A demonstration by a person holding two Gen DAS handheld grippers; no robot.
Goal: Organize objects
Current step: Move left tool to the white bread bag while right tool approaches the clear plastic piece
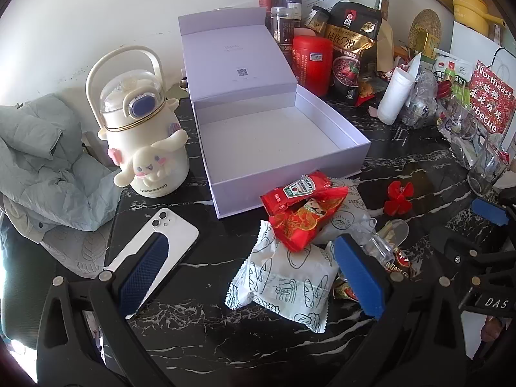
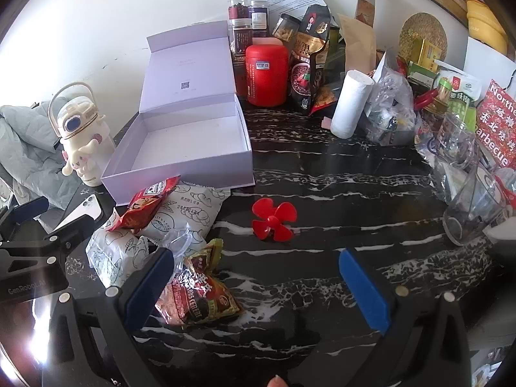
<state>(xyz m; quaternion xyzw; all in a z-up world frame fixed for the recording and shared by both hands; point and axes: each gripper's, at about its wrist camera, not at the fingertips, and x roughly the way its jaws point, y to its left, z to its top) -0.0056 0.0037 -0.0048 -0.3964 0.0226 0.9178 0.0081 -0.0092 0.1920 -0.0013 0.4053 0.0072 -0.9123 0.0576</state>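
Left wrist view gives you the black marble table (image 1: 403,174) first, white veins running through it, cluttered along its far edge. On it stands the open lavender box (image 1: 277,148), lid tipped back toward the wall and nothing inside. Off the table's left edge lies a grey-green padded jacket (image 1: 42,161), and just right of it stands a cream cartoon-dog water bottle (image 1: 145,135), close beside the box's left wall. Behind the box you have a red canister (image 1: 312,61) among jars and snack bags. Your task items sit in a loose pile just in front of the box: two white bread packets (image 1: 283,277) overlapping, with a red ketchup sachet (image 1: 300,190) and a red-orange snack packet (image 1: 300,222) lying on top of them. A white phone (image 1: 151,242) lies face down left of the pile, partly under your left finger. From the right wrist view, a dark red and gold snack packet (image 2: 200,293) lies beside your right gripper's left finger, and a small red propeller (image 2: 274,221) rests on bare marble well apart from the box. Your left gripper (image 1: 254,267) hangs over the bread packets with jaws spread wide, gripping nothing. Your right gripper (image 2: 258,280) is likewise spread fully, with only tabletop between its fingers.
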